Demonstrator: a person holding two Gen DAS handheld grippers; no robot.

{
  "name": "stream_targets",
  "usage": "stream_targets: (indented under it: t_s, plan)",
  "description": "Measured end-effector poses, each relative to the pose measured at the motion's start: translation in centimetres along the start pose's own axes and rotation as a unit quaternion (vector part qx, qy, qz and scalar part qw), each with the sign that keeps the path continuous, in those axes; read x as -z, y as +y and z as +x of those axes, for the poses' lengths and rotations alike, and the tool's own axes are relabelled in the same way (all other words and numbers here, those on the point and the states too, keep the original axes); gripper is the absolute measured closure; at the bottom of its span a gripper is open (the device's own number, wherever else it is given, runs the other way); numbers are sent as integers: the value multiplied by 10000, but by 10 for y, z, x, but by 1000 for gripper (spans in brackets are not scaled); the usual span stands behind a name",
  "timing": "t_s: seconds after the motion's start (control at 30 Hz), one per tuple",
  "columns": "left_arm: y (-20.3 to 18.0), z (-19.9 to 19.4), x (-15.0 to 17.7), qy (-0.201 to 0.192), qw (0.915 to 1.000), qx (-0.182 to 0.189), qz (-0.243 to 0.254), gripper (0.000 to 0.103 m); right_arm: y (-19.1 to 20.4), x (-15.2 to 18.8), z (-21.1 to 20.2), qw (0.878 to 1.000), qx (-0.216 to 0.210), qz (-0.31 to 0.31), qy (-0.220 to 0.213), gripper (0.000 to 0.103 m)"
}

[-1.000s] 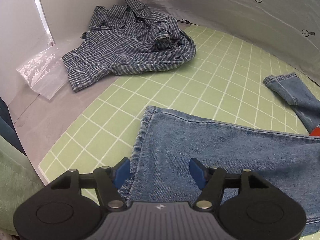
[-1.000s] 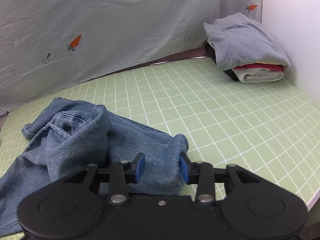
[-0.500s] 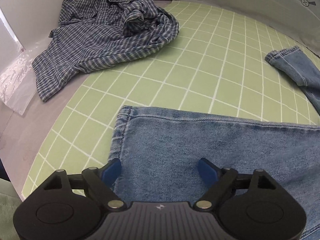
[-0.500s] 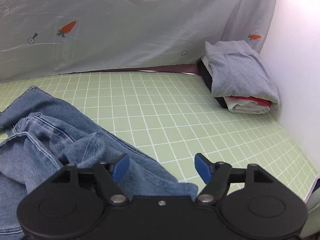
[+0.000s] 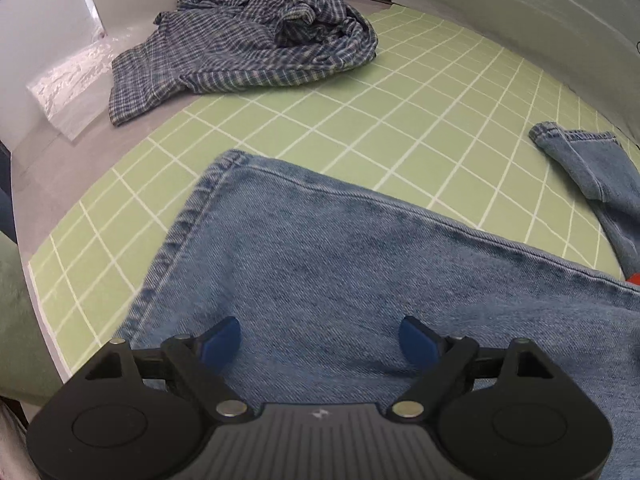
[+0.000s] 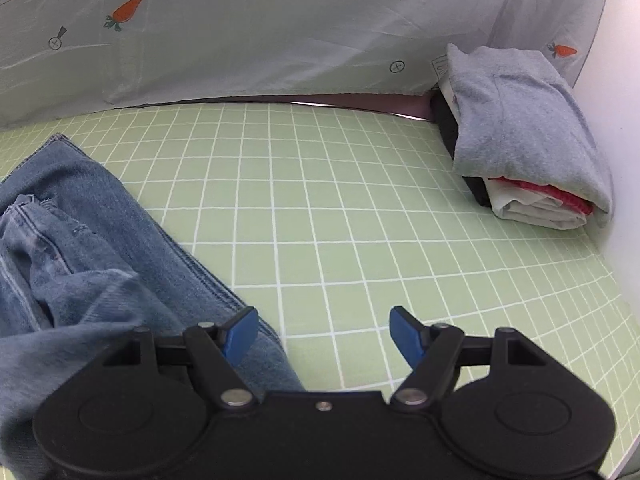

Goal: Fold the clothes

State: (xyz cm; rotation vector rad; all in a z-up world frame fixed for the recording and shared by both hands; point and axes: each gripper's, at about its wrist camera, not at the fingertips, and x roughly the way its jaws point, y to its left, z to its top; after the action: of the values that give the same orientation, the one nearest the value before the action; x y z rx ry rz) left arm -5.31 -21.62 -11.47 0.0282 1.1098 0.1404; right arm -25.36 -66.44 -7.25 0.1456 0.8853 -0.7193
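Blue jeans [image 5: 360, 264] lie on the green grid mat [image 5: 400, 100]. One leg lies flat with its hem at the left; the other leg's hem [image 5: 576, 140] shows at the right. My left gripper [image 5: 320, 338] is open and empty above the flat leg. In the right wrist view the jeans [image 6: 80, 248] lie bunched at the left. My right gripper [image 6: 323, 334] is open and empty, its left fingertip [image 6: 240, 332] over the jeans' edge and the rest over the bare mat [image 6: 360, 220].
A crumpled blue checked shirt [image 5: 256, 36] lies at the mat's far left corner beside a clear plastic bag [image 5: 68, 84]. A stack of folded clothes with a grey top [image 6: 520, 132] sits at the far right by the white wall. A grey printed backdrop [image 6: 280, 20] closes the back.
My right gripper let go of the jeans' edge, opened wide and shifted right over bare mat. My left gripper opened wider and shifted over the flat leg.
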Motion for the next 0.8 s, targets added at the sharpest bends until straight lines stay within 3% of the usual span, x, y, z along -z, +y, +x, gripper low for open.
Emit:
stream_targets:
  t_s: [0.13, 0.17, 0.27, 0.43, 0.53, 0.6, 0.67, 0.8]
  plan:
    - [-11, -1, 7, 25, 9997, -140, -177, 7, 7, -12, 8, 9966, -810, -156, -60, 30]
    - [-11, 0, 6, 37, 9996, -164, -225, 1, 13, -18, 9, 9942, -1058, -173, -122, 30]
    - [-11, 4, 4, 72, 9990, -238, -369, 0, 37, -38, 13, 9852, -1678, -227, -253, 30]
    - [-11, 7, 5, 47, 9989, -179, -421, 0, 86, -66, 33, 9585, -2837, -275, -86, 30]
    - [-5, 9, 8, 81, 9978, -47, -662, 0, 123, -72, 51, 9572, -2819, -644, 130, 31]
    - [-1, 11, 9, 98, 9968, 66, -790, 0, 130, -74, 62, 9535, -2937, -596, 322, 41]
    - [-1, 12, 9, 66, 9971, 81, -752, 0, 128, -75, 69, 9436, -3250, -332, 541, 58]
    - [-3, 13, 8, 44, 9974, 89, -720, 0, 117, -73, 75, 9247, -3703, -138, 869, 62]
